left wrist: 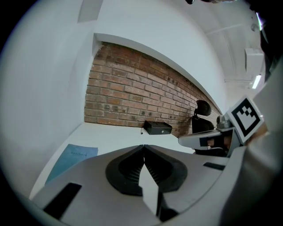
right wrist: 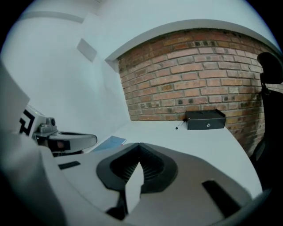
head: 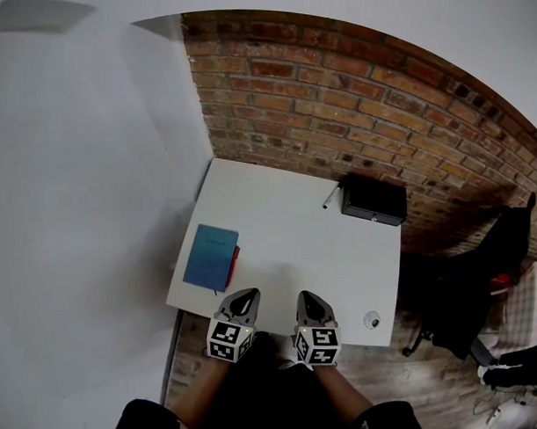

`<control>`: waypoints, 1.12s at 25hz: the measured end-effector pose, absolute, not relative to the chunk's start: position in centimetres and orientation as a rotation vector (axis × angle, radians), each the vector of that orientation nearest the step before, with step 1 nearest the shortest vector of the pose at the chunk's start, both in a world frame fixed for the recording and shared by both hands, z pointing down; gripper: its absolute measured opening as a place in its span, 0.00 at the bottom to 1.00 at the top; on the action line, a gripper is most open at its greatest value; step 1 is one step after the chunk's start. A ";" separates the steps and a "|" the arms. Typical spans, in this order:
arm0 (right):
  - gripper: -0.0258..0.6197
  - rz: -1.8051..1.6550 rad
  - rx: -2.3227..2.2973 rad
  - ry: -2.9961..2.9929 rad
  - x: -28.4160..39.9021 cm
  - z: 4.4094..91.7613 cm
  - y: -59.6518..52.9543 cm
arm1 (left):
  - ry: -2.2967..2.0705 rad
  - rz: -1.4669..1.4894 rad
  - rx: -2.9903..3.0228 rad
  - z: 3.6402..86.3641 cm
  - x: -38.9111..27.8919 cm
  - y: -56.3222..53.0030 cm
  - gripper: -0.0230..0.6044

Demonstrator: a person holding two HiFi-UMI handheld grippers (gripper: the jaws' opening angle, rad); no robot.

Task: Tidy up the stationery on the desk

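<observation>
Head view showed both claws low over the near edge of the white rectangular counter point(head: 294, 241), side by side. The left claw point(head: 245, 295) was clenched; the left gripper view had its jaw tips meeting with nothing between them. The right claw point(head: 310, 299) was likewise clenched and empty in the right gripper view. A flat blue rectangular notebook point(head: 211, 257) lay forward and to the left of the left claw, near the counter's left edge, on top of a red item point(head: 234, 265) that showed only as a strip along its right side. Its long axis ran roughly from the person toward the brick wall. The left claw was clearly the nearer one. A slim pale pen point(head: 331, 197) lay at the far side, just beside the left end of a black rectangular box point(head: 374, 201), well apart from both claws and somewhat closer to the right one. Judgement: the notebook suits a short left-claw reach, opened first and approached across its short side.
</observation>
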State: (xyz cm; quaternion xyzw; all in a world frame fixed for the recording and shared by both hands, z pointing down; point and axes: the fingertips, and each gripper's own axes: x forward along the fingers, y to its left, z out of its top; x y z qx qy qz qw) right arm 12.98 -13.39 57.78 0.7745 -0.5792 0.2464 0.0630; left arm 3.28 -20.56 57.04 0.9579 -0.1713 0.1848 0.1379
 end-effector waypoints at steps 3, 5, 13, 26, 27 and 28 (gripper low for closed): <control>0.07 0.674 2.332 -1.770 12.3 56.2 -10.7 | -0.525 0.510 2.779 55.9 3.0 -18.3 0.06; 0.07 0.628 2.320 -1.792 11.6 55.2 -9.1 | -0.542 0.498 2.783 55.3 2.5 -16.7 0.06; 0.07 0.566 2.280 -1.866 8.0 53.0 -3.1 | -0.589 0.499 2.798 53.9 -0.9 -9.8 0.06; 0.07 0.573 2.247 -1.911 4.0 52.9 2.3 | -0.577 0.504 2.816 53.8 -4.1 -4.4 0.06; 0.07 0.571 2.245 -1.914 3.8 52.8 2.4 | -0.575 0.504 2.818 53.7 -4.1 -4.2 0.06; 0.07 0.567 2.240 -1.919 3.6 52.7 2.5 | -0.575 0.504 2.819 53.6 -4.2 -4.0 0.06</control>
